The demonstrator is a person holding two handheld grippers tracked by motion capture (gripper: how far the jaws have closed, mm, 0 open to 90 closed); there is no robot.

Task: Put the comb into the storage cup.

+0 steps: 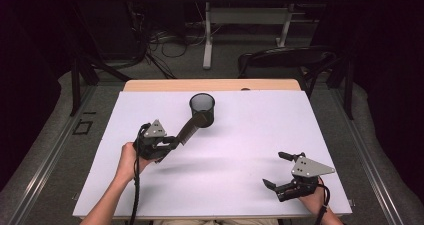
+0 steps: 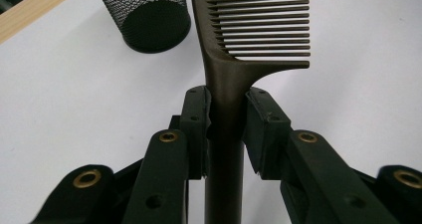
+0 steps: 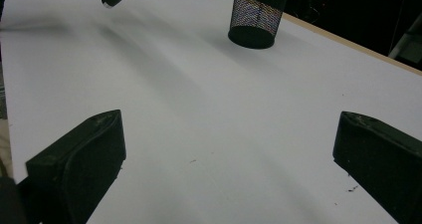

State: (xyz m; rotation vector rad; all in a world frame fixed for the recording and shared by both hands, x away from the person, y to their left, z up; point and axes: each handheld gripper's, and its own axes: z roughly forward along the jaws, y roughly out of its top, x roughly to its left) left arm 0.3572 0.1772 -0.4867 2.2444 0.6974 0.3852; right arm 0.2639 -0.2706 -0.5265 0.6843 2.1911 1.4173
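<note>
Between the left gripper's jaws, the comb looks smooth matt brown plastic; beyond it, the cup is black wire mesh.

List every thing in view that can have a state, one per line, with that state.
comb: clamped by its handle, lifted off the table, teeth end toward the cup
mesh cup: upright, nothing seen inside
left gripper: shut on the comb
right gripper: open, nothing between its jaws

A white sheet covers the light wooden tabletop, whose bare edge shows along the far side. Behind it stand a black chair and a white-legged table, with dark cables on the grey floor.
</note>
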